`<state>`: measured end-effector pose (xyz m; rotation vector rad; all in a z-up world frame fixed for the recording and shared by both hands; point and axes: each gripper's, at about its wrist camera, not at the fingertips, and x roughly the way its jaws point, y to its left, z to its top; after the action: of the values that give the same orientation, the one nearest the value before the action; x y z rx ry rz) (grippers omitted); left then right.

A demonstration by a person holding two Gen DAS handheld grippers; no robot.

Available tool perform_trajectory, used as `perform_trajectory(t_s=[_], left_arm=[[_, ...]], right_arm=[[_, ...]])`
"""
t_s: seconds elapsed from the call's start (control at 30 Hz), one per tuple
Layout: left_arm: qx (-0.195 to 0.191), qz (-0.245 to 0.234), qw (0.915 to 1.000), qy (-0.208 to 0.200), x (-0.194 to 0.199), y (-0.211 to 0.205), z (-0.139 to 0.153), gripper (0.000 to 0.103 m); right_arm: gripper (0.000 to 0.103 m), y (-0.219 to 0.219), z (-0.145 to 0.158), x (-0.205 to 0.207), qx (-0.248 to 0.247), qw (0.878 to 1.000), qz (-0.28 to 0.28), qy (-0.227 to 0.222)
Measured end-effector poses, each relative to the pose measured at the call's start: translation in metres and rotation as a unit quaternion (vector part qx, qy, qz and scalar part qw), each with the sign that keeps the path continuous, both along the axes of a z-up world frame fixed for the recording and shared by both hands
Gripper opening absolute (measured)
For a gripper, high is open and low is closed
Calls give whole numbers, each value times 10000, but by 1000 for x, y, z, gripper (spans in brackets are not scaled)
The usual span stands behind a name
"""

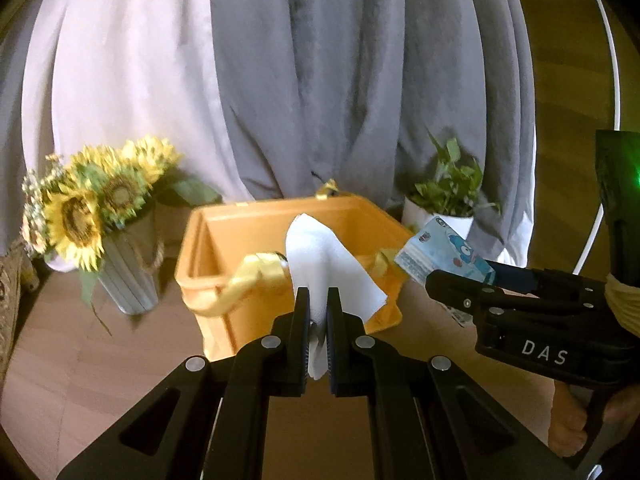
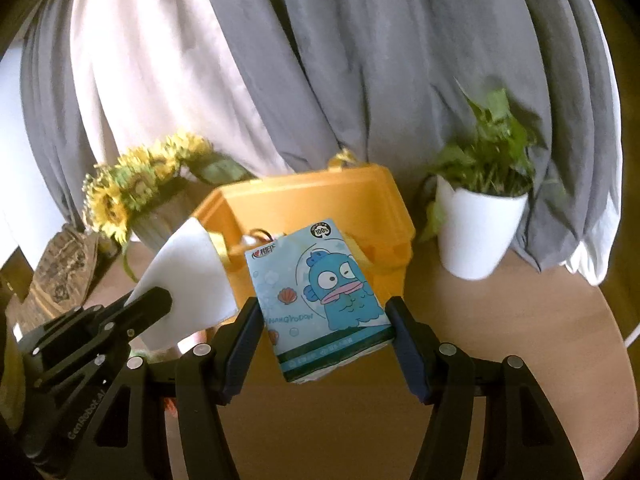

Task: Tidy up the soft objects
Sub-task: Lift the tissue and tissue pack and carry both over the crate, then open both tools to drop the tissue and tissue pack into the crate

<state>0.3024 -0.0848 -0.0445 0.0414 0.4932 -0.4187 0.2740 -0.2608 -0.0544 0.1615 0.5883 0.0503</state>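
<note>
My left gripper point(image 1: 318, 300) is shut on a folded white cloth point(image 1: 324, 264), held up in the air in front of the orange bin point(image 1: 240, 224). In the right wrist view that cloth point(image 2: 188, 276) shows at the left with the left gripper point(image 2: 150, 300) on it. My right gripper point(image 2: 324, 312) is shut on a blue tissue pack point(image 2: 320, 296) printed with a cartoon fish, gripped by its sides and lifted above the table. The same pack point(image 1: 444, 258) sticks out of the right gripper point(image 1: 440, 276) at the right of the left wrist view. The orange bin point(image 2: 320, 196) stands just behind both.
A vase of sunflowers point(image 1: 96, 216) stands left of the bin and a white pot with a green plant point(image 2: 476, 216) to its right. Grey and white curtains point(image 1: 320, 80) hang behind. The wooden table point(image 2: 500, 340) runs to a rounded edge at the right.
</note>
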Motion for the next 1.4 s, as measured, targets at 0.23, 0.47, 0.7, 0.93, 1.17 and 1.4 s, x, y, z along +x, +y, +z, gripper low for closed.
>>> perform_trajectory(t_s=[0.23, 0.47, 0.7, 0.93, 1.17, 1.4], left_arm=[[12, 33, 9996, -294, 10, 11, 19, 9], [35, -14, 9990, -436, 34, 16, 31, 9], [98, 5, 9981, -602, 60, 17, 41, 9], [176, -30, 9973, -712, 83, 15, 47, 9], [197, -33, 9976, -669, 110, 14, 46, 9], [236, -42, 9988, -417, 140, 7, 33, 9]], right_arm=[[64, 12, 18, 10, 50, 9997, -32, -236], [64, 17, 31, 30, 100, 9992, -107, -370], [64, 21, 39, 52, 23, 9987, -191, -481], [64, 21, 44, 73, 39, 9978, -287, -588], [64, 22, 49, 98, -51, 9974, -323, -642], [64, 18, 42, 124, -125, 9980, -338, -528]])
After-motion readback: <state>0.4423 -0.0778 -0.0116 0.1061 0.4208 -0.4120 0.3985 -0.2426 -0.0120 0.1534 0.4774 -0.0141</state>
